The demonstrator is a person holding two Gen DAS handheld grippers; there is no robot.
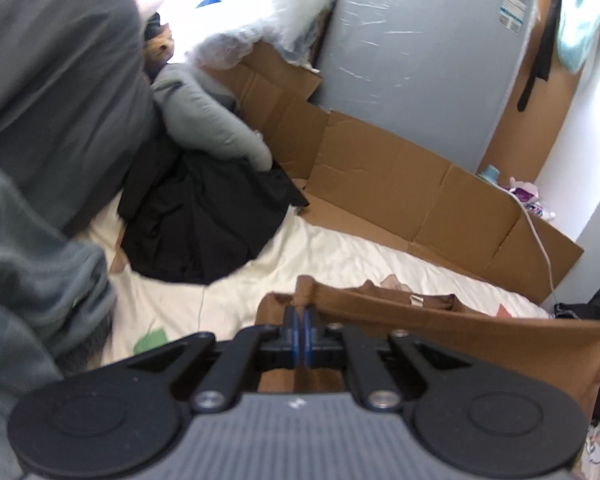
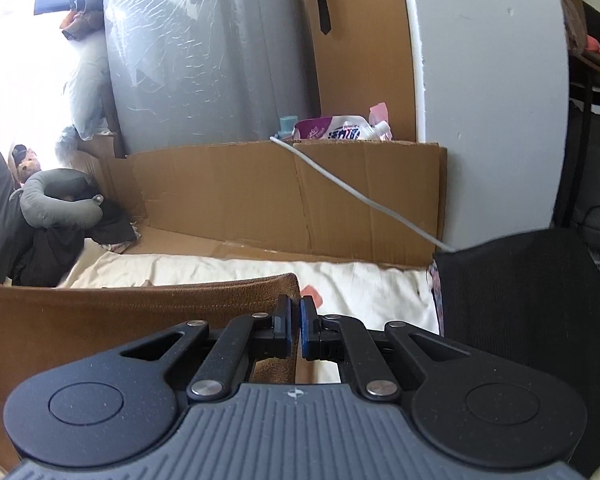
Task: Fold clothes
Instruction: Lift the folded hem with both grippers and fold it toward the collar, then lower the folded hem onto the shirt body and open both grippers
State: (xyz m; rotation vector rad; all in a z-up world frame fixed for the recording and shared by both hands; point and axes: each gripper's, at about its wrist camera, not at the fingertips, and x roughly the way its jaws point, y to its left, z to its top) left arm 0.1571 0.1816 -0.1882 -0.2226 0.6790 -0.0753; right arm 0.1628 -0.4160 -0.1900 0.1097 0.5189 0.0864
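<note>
A brown garment (image 1: 480,332) is held up, stretched between both grippers above the cream bed sheet (image 1: 340,256). My left gripper (image 1: 301,320) is shut on its left top corner, which pokes up between the blue pads. In the right wrist view the same brown garment (image 2: 120,312) runs off to the left. My right gripper (image 2: 295,322) is shut on its right top corner, and cloth hangs down below the fingers. The garment's lower part is hidden behind the gripper bodies.
A black garment heap (image 1: 204,220) and a grey neck pillow (image 1: 212,120) lie at the bed's far left. Grey-green cloth (image 1: 28,272) hangs close on the left. Flattened cardboard (image 2: 300,196) lines the wall, crossed by a white cable (image 2: 360,196). A black fabric object (image 2: 520,300) stands at the right.
</note>
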